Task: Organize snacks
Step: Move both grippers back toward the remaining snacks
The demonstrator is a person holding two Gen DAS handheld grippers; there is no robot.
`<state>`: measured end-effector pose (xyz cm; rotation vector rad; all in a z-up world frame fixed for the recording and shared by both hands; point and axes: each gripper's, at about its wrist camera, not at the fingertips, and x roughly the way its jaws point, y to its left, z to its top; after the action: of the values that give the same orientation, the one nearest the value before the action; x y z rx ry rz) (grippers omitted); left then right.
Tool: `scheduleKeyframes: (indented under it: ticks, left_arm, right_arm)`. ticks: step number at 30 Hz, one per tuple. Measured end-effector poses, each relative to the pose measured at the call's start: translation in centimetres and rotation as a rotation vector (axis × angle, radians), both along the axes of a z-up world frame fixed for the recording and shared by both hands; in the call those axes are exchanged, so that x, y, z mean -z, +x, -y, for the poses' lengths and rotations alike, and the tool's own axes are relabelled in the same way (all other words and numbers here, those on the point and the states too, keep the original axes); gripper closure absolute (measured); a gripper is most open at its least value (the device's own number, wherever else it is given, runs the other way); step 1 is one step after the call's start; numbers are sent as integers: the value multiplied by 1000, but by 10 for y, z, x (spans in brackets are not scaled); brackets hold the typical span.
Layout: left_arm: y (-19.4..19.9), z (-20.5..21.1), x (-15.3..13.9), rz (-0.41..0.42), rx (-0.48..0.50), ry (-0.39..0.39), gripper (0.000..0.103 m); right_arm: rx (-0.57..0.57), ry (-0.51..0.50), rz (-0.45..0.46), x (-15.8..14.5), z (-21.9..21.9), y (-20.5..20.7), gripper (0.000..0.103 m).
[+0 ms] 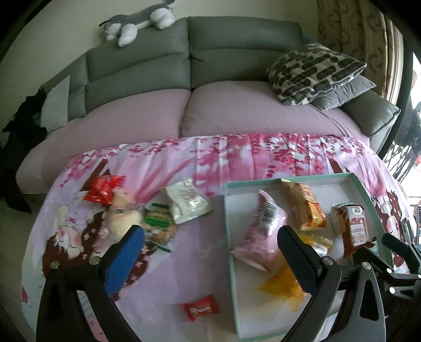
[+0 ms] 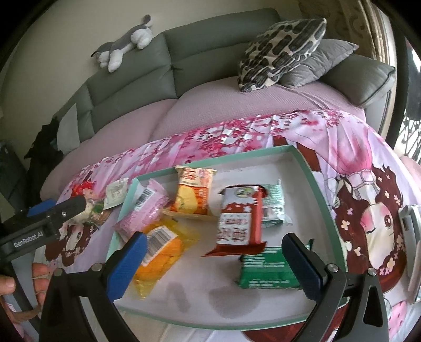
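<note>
We are holding the left gripper [image 1: 210, 242] spread wide and empty; loose snacks, a red candy [image 1: 200, 307] among them, are waiting left of the tray [image 1: 231, 263]. The right gripper [image 2: 214, 250], also spread, is risking nudging the upright red pack [image 2: 236, 215]. "GenRobot.AI" is readable

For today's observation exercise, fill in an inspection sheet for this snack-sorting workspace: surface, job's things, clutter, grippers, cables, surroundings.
Surface: pink cartoon-print cloth over the table.
Job's things: teal-rimmed tray holding the pink packet, orange packet, red-and-white packet, yellow packet and green packets; loose on the cloth, red candy, white packet, red packet.
Clutter: nothing seen.
Grippers: left gripper open, empty; right gripper open, empty.
Cables: nothing seen.
Surroundings: grey sofa, plush toy, patterned cushion.
</note>
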<state>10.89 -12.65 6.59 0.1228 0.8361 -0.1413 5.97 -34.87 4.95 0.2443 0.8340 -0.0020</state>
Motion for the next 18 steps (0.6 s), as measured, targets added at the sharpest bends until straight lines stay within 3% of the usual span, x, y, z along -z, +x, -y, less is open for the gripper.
scheduleKeyframes:
  ticks: [18]
  left_arm:
    - [-9, -123, -10, 23, -205, -15, 2]
  right_arm:
    - [-83, -68, -29, -13, -81, 17, 0]
